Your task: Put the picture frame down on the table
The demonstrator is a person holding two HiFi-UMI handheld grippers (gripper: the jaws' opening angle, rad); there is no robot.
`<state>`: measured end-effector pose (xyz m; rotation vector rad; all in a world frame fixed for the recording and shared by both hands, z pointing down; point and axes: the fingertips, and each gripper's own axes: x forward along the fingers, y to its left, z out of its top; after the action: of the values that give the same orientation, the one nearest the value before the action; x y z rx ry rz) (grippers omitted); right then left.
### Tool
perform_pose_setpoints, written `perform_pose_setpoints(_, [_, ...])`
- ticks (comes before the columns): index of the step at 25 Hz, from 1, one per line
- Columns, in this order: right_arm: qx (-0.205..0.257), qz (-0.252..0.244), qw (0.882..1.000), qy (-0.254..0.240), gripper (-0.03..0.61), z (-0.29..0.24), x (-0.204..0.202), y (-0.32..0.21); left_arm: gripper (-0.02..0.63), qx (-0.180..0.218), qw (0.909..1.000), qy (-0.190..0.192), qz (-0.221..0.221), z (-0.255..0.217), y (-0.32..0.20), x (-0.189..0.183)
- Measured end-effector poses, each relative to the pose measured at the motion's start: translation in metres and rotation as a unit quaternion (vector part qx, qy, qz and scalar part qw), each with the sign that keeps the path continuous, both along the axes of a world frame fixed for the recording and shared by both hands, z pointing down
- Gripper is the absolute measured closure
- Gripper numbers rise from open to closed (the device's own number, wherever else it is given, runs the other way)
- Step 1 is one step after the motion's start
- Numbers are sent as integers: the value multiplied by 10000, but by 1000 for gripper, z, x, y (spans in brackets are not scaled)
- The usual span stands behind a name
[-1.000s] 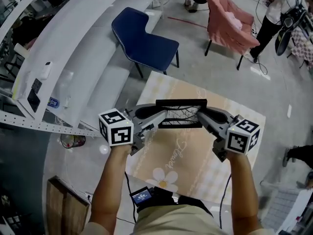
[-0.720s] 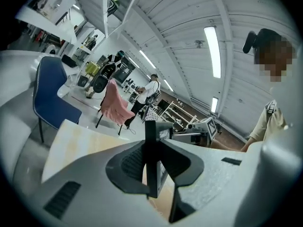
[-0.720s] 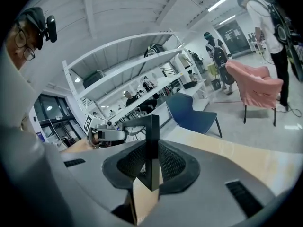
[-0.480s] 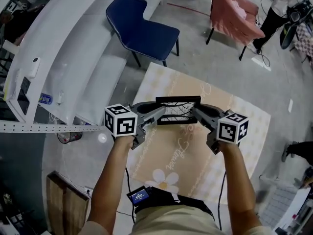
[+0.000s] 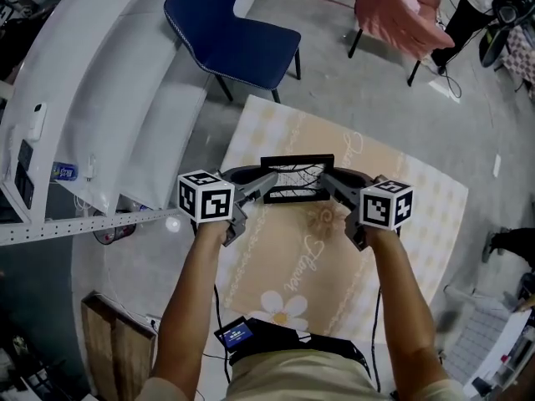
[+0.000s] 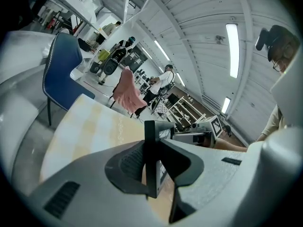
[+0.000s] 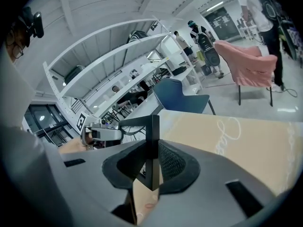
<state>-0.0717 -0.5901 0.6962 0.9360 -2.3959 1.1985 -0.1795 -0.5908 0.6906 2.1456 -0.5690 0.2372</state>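
Note:
A black picture frame point(image 5: 296, 177) with a line drawing inside is held upright above the table point(image 5: 418, 224), which wears a beige and cream cloth with script and a flower. My left gripper point(image 5: 266, 184) is shut on the frame's left edge point(image 6: 150, 160). My right gripper point(image 5: 328, 180) is shut on its right edge point(image 7: 153, 150). Each gripper view shows the frame's thin edge pinched between the dark pads, with the other gripper across from it. The frame's lower edge is hidden behind the jaws, so contact with the cloth cannot be told.
A blue chair point(image 5: 227, 36) stands past the table's far left corner. A pink-covered chair point(image 5: 401, 11) stands farther right. White shelving point(image 5: 75, 115) runs along the left. A person point(image 5: 468, 7) stands at the far right. A wooden panel point(image 5: 113, 341) lies near left.
Both grippers, still clamped on the frame, have drawn closer to each other in view and moved a little forward over the cloth. The head view has shifted, bringing the chairs higher in the picture.

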Motion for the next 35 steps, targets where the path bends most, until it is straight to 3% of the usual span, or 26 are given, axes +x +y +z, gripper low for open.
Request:
perform_pose_setpoints(20, [-221,280,9945,980,502,71,2,-21,520,-344,9978,-567,74,75,-22,1])
perform_pose_setpoints(28, [-175,487,9913,1208,489,80,5,-27,491,121,9891,-1457,-171,84,-33,-3])
perform_pose_setpoints(35, [-11,560,9867,1524,486,89,7,-29,480,189,9836,-1753,-366,89,-35,-3])
